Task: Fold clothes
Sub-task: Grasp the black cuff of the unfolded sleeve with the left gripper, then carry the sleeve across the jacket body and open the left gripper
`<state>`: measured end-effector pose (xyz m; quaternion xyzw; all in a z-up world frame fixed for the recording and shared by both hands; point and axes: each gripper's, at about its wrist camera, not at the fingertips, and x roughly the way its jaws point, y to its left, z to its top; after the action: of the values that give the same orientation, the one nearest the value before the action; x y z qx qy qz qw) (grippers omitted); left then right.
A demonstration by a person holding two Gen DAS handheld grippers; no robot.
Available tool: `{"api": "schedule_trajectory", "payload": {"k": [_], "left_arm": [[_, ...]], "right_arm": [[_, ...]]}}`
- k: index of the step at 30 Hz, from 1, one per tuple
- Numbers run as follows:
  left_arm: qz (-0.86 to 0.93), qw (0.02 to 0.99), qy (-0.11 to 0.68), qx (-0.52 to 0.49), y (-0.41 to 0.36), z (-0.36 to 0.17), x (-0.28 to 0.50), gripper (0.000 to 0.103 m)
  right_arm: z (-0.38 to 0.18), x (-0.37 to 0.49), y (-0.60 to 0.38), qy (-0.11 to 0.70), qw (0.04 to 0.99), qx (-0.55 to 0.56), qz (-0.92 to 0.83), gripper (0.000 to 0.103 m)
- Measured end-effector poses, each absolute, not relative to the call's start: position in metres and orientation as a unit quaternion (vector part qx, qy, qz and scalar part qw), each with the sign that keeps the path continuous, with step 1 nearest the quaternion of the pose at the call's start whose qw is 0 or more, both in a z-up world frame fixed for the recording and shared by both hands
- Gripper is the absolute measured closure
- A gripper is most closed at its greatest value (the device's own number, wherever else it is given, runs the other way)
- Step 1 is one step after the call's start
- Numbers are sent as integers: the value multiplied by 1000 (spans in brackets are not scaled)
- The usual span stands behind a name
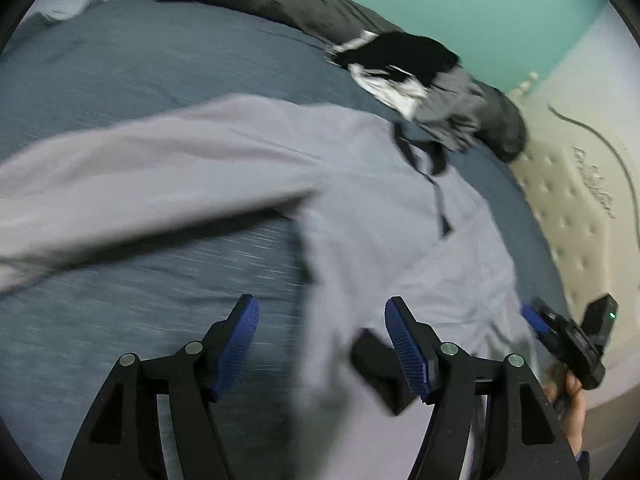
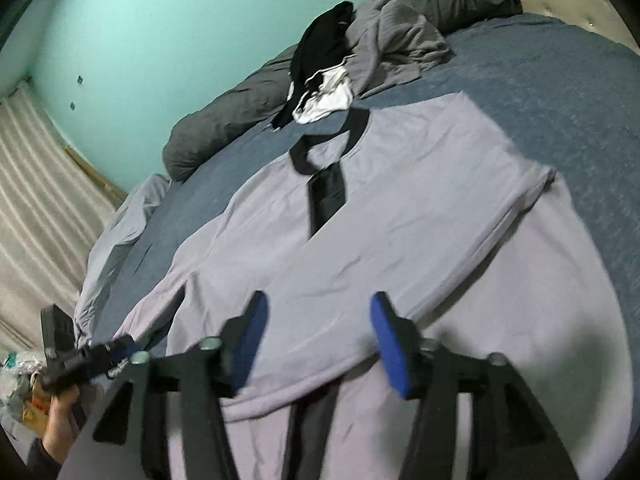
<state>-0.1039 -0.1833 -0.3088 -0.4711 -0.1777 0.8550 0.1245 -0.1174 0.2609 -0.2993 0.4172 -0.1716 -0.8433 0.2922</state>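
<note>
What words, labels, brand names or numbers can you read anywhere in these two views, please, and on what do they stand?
Nothing can be read for certain.
Cursive stitched script on the side of the cream quilted mattress: too blurred and warped to read.
Small pale mark on the black garment in the pile: too small to read.
Lavender long-sleeved shirt with black collar: no print visible.

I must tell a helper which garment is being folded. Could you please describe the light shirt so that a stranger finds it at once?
Start at the blue-grey bed cover. The pale lilac long-sleeved shirt lies spread flat across its middle, neck towards the heap of clothes by the dark pillows. Unlike that crumpled heap, it is spread out and has a black collar and black placket.
</note>
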Motion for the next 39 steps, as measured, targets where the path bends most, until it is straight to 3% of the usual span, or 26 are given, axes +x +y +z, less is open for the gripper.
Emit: {"api": "schedule_trajectory", "payload": {"k": [5, 8, 17, 26, 35, 37, 39], "left_arm": [[850, 67, -227, -471, -261, -304, -91, 32], [848, 17, -250, -467, -305, -311, -81, 25], [827, -91, -336, -441, -411, -339, -46, 25], [803, -144, -393, -424, -449, -366, -37, 24], [807, -157, -403, -402, -469, -380, -57, 25], [811, -155, -396, -403, -470, -379, -64, 32], [814, -152, -389, -403, -470, -378, -70, 57]], "right_arm": [[-299, -102, 256, -171, 309, 394, -849, 46], [-308, -97, 257, -169, 309, 402, -845, 46], [-311, -97, 258, -188, 322, 398, -838, 46], [-317, -99, 251, -172, 319, 403, -840, 46], [-317, -100, 243, -165, 326, 403, -839, 46], [-318, -101, 242, -161, 327, 404, -839, 46], [-320, -102, 241, -161, 326, 406, -839, 46]]}}
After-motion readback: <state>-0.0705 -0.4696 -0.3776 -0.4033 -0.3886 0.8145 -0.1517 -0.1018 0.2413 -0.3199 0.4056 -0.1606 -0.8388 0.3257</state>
